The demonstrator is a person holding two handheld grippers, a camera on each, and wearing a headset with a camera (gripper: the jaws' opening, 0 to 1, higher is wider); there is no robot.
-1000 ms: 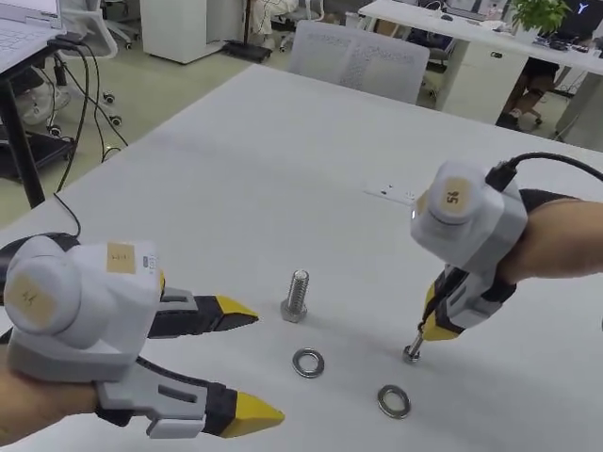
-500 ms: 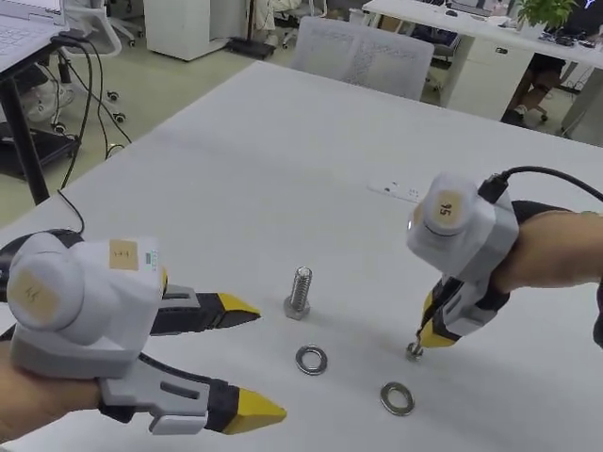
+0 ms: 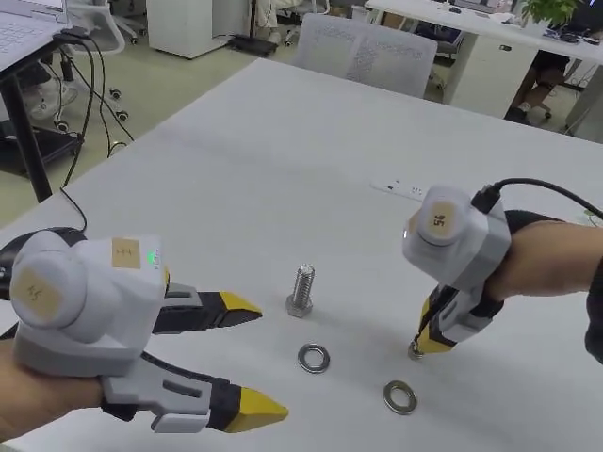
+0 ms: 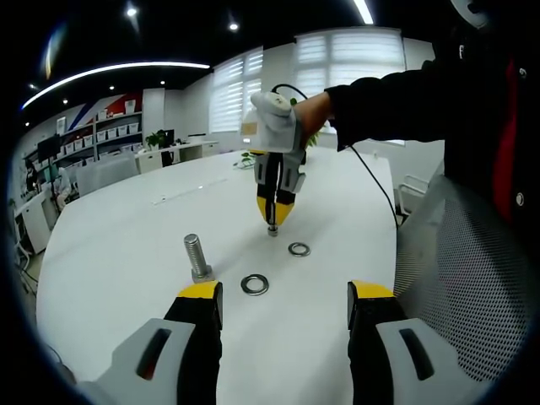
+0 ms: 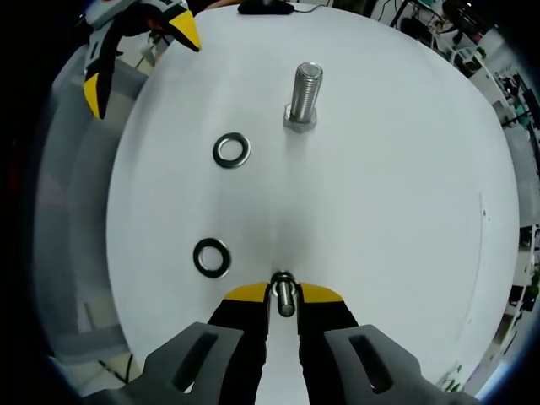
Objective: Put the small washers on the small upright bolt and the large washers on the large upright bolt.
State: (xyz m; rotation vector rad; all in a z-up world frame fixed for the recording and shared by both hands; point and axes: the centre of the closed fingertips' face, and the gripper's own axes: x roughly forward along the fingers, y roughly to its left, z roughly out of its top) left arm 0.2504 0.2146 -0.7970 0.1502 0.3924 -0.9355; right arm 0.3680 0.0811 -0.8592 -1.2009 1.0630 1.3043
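While the right gripper (image 5: 283, 288) stands narrowed on the small bolt (image 5: 285, 299) (upright on the desk (image 3: 283, 169)), a large washer (image 3: 400, 397) lies flat near it. A second washer (image 3: 314, 358) lies just before the upright large bolt (image 3: 301, 289). Left gripper (image 3: 268, 360): spread wide, holding nothing, near that second washer.

Right claw (image 3: 426, 341) tips at small bolt (image 3: 414, 350); large bolt (image 3: 301, 290) upright; two washers (image 3: 314, 358) (image 3: 400, 397) flat; left claw (image 3: 266, 358) spread.
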